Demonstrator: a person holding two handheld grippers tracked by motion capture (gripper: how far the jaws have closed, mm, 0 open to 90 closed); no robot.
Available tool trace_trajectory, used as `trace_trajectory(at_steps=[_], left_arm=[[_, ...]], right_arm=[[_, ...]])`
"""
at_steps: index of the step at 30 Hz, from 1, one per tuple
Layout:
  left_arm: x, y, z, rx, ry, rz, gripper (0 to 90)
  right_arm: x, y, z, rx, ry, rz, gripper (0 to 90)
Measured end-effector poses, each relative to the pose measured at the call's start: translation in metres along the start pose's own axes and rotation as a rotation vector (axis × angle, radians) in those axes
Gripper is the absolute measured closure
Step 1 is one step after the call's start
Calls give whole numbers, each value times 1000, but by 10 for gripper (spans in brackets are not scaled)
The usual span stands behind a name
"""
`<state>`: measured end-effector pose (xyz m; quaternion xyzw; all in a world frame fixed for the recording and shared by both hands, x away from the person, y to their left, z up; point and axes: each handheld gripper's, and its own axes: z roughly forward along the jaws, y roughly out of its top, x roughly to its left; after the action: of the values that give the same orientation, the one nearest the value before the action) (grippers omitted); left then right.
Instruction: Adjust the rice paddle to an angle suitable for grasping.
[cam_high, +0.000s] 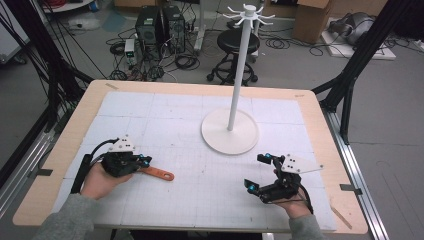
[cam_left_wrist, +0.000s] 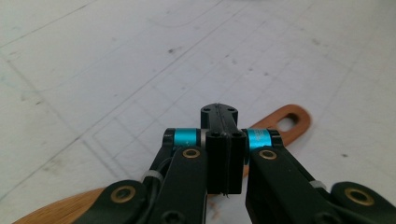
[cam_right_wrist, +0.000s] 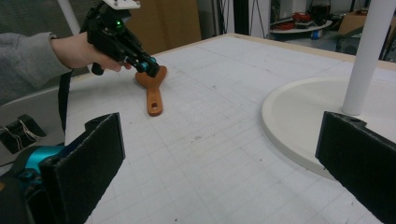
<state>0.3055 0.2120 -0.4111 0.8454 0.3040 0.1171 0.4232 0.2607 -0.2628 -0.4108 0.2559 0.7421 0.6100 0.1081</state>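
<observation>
Desk (cam_high: 310, 107) carries white stand (cam_high: 230, 131) right of centre, toward far edge. My left gripper (cam_high: 145, 161) near left edge, jaws clamped on wooden spatula (cam_high: 159, 173) at its neck; holed handle points toward centre. Right gripper (cam_high: 258, 172) near right front corner, jaws wide apart, holding nothing. Risk: spatula pivots in narrow pinch if lifted. Left hand (cam_high: 100, 181) low, gripper tilted down.

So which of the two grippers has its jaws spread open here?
The right gripper, near the white stand's round base: its jaws stand wide apart with nothing between them. The left gripper has its jaws shut together over the orange wooden spatula.
</observation>
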Motion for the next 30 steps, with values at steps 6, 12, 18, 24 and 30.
trace_trajectory(at_steps=[6,12,18,24,30], left_arm=[[-10,-4,3,-62,-40,33,898],[-8,-10,2,-43,-52,18,897],[-16,-14,12,8,-83,53,897],[-21,-16,19,52,-130,98,898],[-20,-18,28,88,-122,108,898]], right_arm=[[0,-1,1,14,4,-1,0],[2,-1,2,19,10,-11,0],[3,-1,1,17,6,-18,0],[5,-1,0,26,8,-13,0],[6,-2,0,31,11,-10,0]])
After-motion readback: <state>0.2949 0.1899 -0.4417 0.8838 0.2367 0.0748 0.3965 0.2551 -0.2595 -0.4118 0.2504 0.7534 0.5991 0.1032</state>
